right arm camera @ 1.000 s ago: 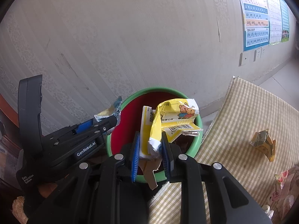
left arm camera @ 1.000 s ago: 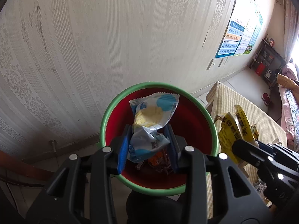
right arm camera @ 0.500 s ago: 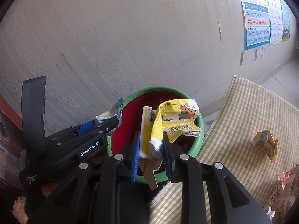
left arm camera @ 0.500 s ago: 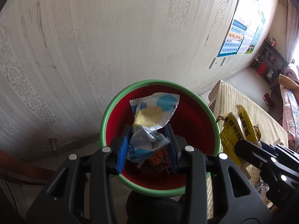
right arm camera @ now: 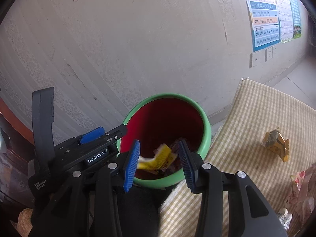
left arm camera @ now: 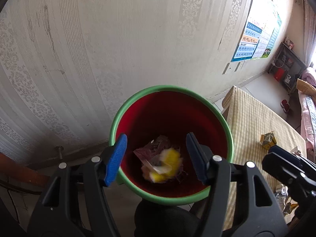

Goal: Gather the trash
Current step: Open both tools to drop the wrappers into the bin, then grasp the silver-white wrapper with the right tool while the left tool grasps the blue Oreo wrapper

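Observation:
A red bin with a green rim (left arm camera: 169, 88) stands against the wall; it also shows in the right wrist view (right arm camera: 205, 122). My left gripper (left arm camera: 157, 158) is open and empty right over the bin. My right gripper (right arm camera: 159, 163) is open and empty over the bin's near rim. A blurred yellow wrapper (left arm camera: 167, 163) lies on other wrappers inside the bin; it also shows in the right wrist view (right arm camera: 158, 158). A crumpled yellow wrapper (right arm camera: 276, 143) lies on the checked cloth; it also shows in the left wrist view (left arm camera: 267, 140).
The checked yellow cloth (right arm camera: 246, 118) covers a table right of the bin. More wrappers (right arm camera: 302, 183) lie at its right edge. A patterned wall (left arm camera: 98, 39) with posters (right arm camera: 264, 13) stands behind the bin. The left gripper's body (right arm camera: 79, 154) is just left of the right gripper.
Both grippers opened. The blue-and-white wrapper left the left gripper and the yellow wrapper left the right one; both fell into the bin.

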